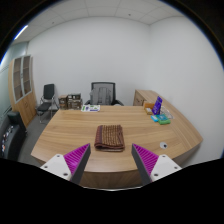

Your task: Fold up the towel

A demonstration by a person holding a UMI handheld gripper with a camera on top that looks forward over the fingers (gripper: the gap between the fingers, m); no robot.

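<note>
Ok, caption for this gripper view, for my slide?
Open gripper hovers short of a folded brown towel on a wooden conference table, office chairs beyond.

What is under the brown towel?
The brown towel lies on the wooden table, just ahead of the open tongs. The tabletop beneath it is covered, so anything there cannot be seen.

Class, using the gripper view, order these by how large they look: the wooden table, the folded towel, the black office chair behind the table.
1. Wooden table
2. Black office chair
3. Folded towel

Chair and towel look close; the chair is farther away, so that order is unsure.
</note>
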